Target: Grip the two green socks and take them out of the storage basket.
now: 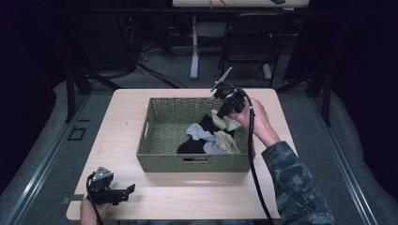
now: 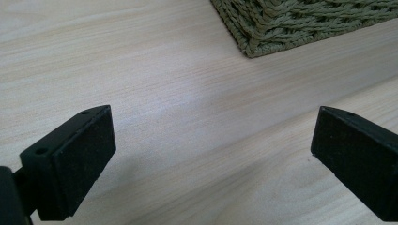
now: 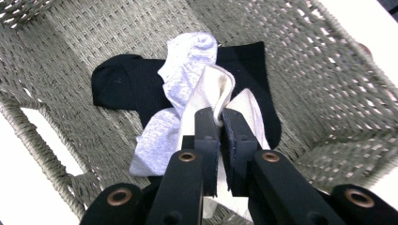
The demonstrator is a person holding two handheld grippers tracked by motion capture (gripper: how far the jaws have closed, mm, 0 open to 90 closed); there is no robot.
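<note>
**Inspector:** Right gripper (image 3: 218, 123): jaws closed on a fold of the cream sock (image 3: 213, 86), nipping only its edge. It hangs above the far right corner of the wicker basket (image 1: 162, 161), which stands on the desk (image 1: 122, 112).

**Assistant:** And the risk?

**Inspector:** In my judgement the hold is thin. A quick lift could let the fabric slip out and drop back among the rest. The cream sock also lies against the grey sock (image 3: 185, 63) and over the black sock (image 3: 119, 84); either may drag along and come up with it, or spill over the rim.

**Assistant:** The other side?

**Inspector:** Left gripper (image 2: 211, 154): jaws wide apart, empty, low over the bare desk near the basket's corner, at the near left edge. No hazard there, but it offers no support for a falling sock.
</note>
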